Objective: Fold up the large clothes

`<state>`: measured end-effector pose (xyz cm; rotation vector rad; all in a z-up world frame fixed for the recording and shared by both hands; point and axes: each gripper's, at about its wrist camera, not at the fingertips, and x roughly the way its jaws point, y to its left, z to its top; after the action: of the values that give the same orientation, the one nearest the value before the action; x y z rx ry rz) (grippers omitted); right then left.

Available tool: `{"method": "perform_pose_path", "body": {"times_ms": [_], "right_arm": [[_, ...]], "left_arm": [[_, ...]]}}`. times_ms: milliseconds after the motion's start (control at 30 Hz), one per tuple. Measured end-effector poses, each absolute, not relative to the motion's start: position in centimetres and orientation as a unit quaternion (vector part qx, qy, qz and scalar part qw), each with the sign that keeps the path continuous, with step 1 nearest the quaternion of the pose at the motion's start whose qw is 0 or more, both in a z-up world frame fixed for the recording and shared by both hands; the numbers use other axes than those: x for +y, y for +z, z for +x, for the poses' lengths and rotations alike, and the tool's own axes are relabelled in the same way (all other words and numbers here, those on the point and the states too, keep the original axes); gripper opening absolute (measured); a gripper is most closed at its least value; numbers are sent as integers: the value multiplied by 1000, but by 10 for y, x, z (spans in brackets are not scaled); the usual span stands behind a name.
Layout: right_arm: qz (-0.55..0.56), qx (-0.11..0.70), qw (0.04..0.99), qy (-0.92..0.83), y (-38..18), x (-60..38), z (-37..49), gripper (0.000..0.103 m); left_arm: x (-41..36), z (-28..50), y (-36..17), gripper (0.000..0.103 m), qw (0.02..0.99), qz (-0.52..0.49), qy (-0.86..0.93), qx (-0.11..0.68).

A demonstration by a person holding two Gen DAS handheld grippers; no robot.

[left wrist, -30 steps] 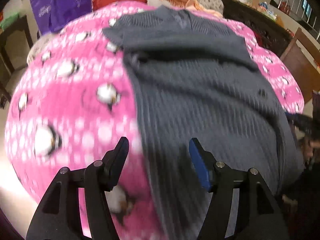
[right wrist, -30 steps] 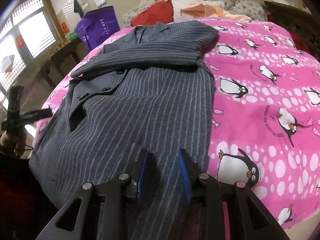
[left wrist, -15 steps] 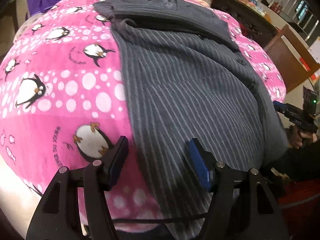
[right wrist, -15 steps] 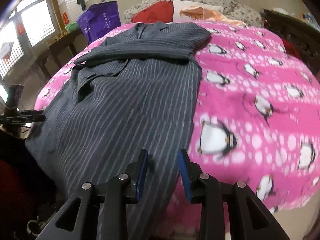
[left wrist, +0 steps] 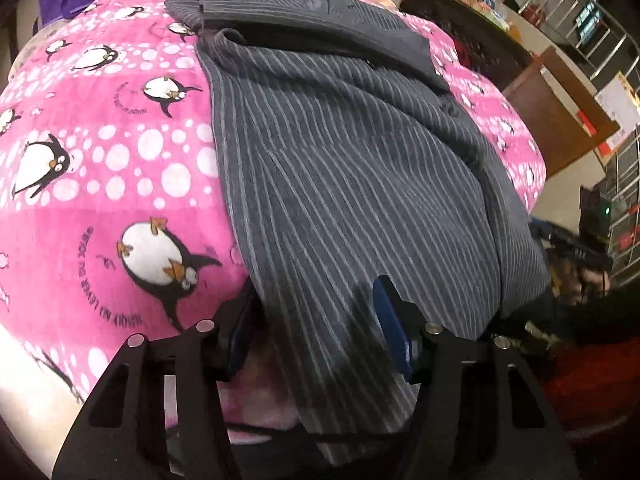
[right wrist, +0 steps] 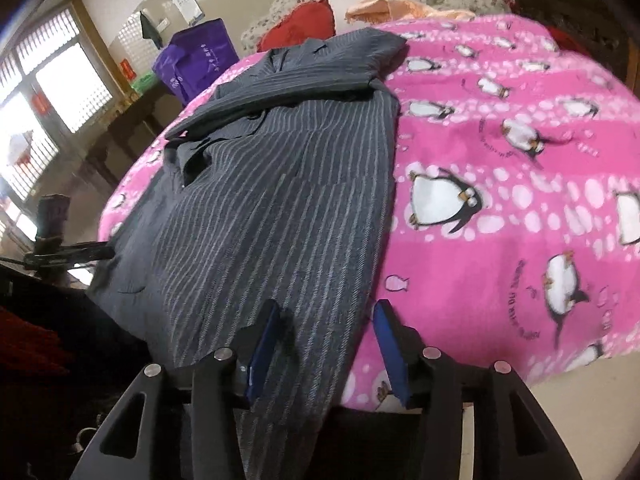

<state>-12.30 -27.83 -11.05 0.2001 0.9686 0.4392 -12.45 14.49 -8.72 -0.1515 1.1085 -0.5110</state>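
A grey pinstriped jacket (left wrist: 344, 168) lies flat on a pink penguin blanket (left wrist: 100, 168), its sleeves folded across the chest and its hem hanging over the near bed edge. My left gripper (left wrist: 316, 320) straddles the hem's left corner. Its jaws are closing with cloth between them, the pads not pressing, and its left finger (left wrist: 240, 332) is tucked under the edge. My right gripper (right wrist: 326, 340) stands over the hem's right corner of the jacket (right wrist: 280, 200). Its jaws are opening, and striped cloth lies between them without being gripped.
Pillows, red cloth (right wrist: 304, 26) and an orange cloth (right wrist: 384, 8) lie at the bed's head. A purple bag (right wrist: 196, 60) stands on a dark table left of the bed. Wooden furniture (left wrist: 560, 120) is on the right. A hand with the right gripper (left wrist: 592, 256) shows beside the bed.
My left gripper has come down to the hem, whose left corner now lies between its fingers. My right gripper's jaws have spread and it has slid right to the hem's right corner.
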Motion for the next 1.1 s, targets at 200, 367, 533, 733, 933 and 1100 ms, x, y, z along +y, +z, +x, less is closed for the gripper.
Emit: {"method": "perform_pose_path", "body": {"times_ms": [200, 367, 533, 733, 933, 1100], "right_arm": [[144, 456, 836, 270, -112, -281, -125, 45], [175, 420, 840, 295, -107, -291, -130, 28], [180, 458, 812, 314, -124, -285, -126, 28], [182, 456, 806, 330, -121, -284, -127, 28], [176, 476, 780, 365, -127, -280, -124, 28], [184, 451, 805, 340, -120, -286, -113, 28]], "left_arm": [[131, -129, -85, 39, 807, -47, -274, 521], [150, -127, -77, 23, 831, -89, -255, 487], [136, -122, -92, 25, 806, -70, -275, 520], [125, -124, -89, 43, 792, -58, -308, 525], [128, -121, -81, 43, 800, -53, -305, 514], [134, -105, -82, 43, 798, -92, -301, 513]]}}
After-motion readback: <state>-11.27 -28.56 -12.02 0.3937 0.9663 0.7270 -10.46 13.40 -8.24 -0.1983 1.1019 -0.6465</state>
